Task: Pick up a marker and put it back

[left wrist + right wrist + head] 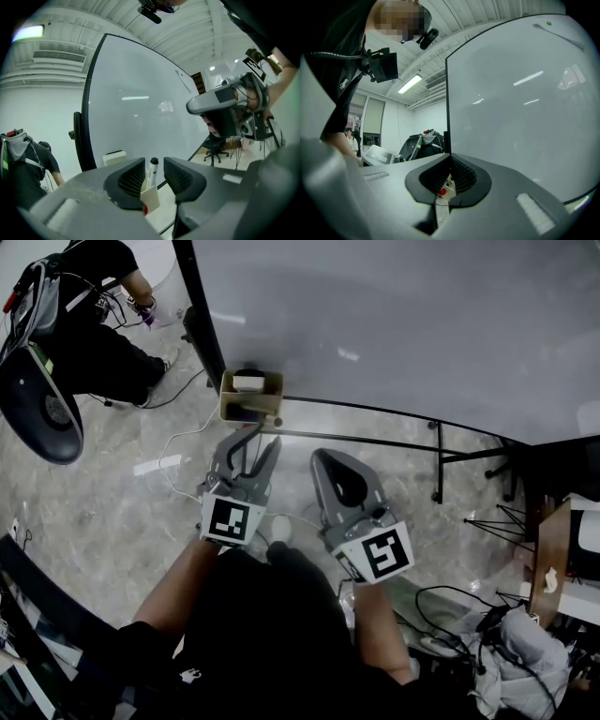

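A marbled floor (112, 484) and a big whiteboard (394, 324) fill the head view, with a small tan holder (249, 401) fixed at the board's lower edge. The left tool (253, 442) reaches toward that holder with its jaws spread. The right tool (328, 461) hangs beside it, nearer the person, with its jaws together. The marker cannot be picked out from up here. Something white and something dark sit in the holder, too small to name.

In the left gripper view the whiteboard (140, 117) curves across the frame. The left tool (154, 182) stands wide, and the marker (153, 165) is upright in the gap between its jaws, black cap up. Neither pad presses on it. A white block (114, 157) shows just to the left. The marker's lower end is hidden behind the tool's own body, so what it stands in is not visible.

In the right gripper view the whiteboard (525, 103) looms close. The right tool (450, 161) is closed on nothing (the small beige-and-red piece there is its own part).

The marker looks free and standing, so I judge it is either set back already or not yet lifted. These pictures do not say which.
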`<state>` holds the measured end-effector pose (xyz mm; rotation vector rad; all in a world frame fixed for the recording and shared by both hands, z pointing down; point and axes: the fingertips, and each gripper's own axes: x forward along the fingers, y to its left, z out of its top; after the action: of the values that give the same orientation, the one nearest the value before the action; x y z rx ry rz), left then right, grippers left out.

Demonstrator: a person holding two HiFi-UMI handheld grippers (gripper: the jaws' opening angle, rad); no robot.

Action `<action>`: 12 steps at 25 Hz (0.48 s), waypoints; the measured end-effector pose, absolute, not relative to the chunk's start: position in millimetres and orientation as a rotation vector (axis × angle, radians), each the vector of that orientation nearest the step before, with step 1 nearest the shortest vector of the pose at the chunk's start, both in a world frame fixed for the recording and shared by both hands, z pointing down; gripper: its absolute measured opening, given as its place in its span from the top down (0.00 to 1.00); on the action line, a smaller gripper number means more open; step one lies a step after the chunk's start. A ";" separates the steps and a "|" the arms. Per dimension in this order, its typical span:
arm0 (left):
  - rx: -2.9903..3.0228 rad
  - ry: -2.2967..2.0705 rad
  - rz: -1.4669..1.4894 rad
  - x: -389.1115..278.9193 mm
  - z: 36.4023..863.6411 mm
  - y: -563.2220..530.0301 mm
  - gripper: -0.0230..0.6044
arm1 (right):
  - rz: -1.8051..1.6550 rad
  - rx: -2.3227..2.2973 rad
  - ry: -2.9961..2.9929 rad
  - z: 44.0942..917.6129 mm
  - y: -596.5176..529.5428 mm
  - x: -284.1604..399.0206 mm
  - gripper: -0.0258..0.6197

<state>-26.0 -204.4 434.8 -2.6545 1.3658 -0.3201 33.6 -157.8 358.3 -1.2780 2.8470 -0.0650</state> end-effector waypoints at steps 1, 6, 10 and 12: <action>-2.647 1.366 -0.334 -22.1 436.3 -208.2 0.75 | -0.072 -1.278 2.849 359.6 -160.4 37.6 0.95; -2.620 1.377 -0.378 -5.4 442.9 -223.5 0.73 | -0.101 -1.278 2.851 365.5 -168.0 56.1 0.95; -2.610 1.380 -0.404 1.0 449.4 -233.9 0.70 | -0.107 -1.280 2.850 367.7 -175.2 63.7 0.95; -2.609 1.380 -0.415 6.3 452.0 -238.1 0.70 | -0.110 -1.285 2.853 369.7 -179.0 69.4 0.95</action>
<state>6.3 -238.1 452.0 -2.6090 1.3799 -0.4145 69.4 -179.0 369.7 -1.2850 2.8532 -0.1098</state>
